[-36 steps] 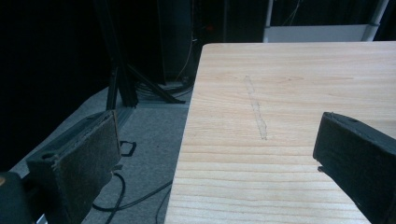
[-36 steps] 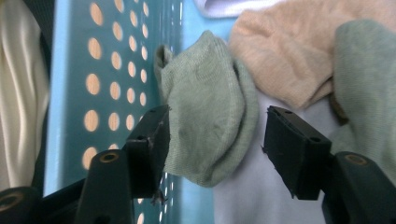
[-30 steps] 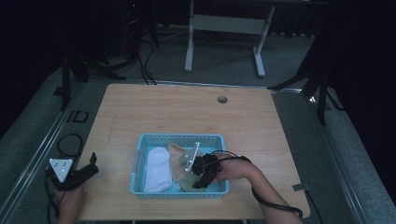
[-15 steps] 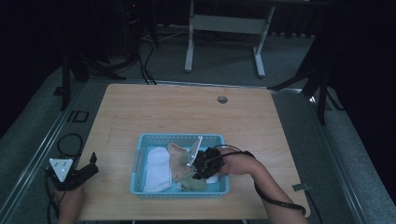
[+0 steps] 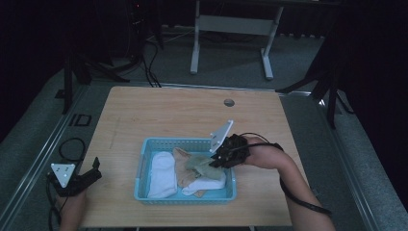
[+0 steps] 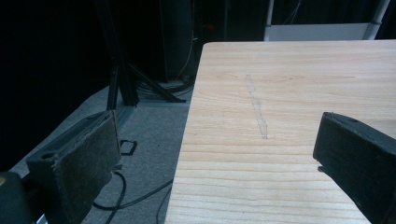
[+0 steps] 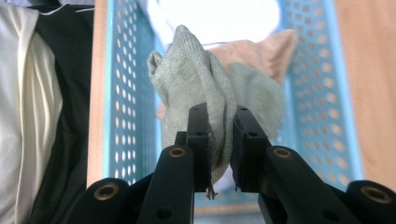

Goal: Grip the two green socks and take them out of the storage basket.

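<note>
Right gripper [image 5: 215, 161] over basket [image 5: 144, 163], jaws nearly closed, pinching green sock [image 7: 196, 79] (fold of knit squeezed between pads, sock bunched above the tips). Sock lifted above basket floor, over its right half. White cloth [image 5: 161, 174] in basket's left half, tan cloth [image 5: 182, 166] in the middle beside it. Left gripper [image 5: 89, 172] well left of basket, at counter [image 5: 168, 115] edge, jaws wide apart, holding nothing.
</note>
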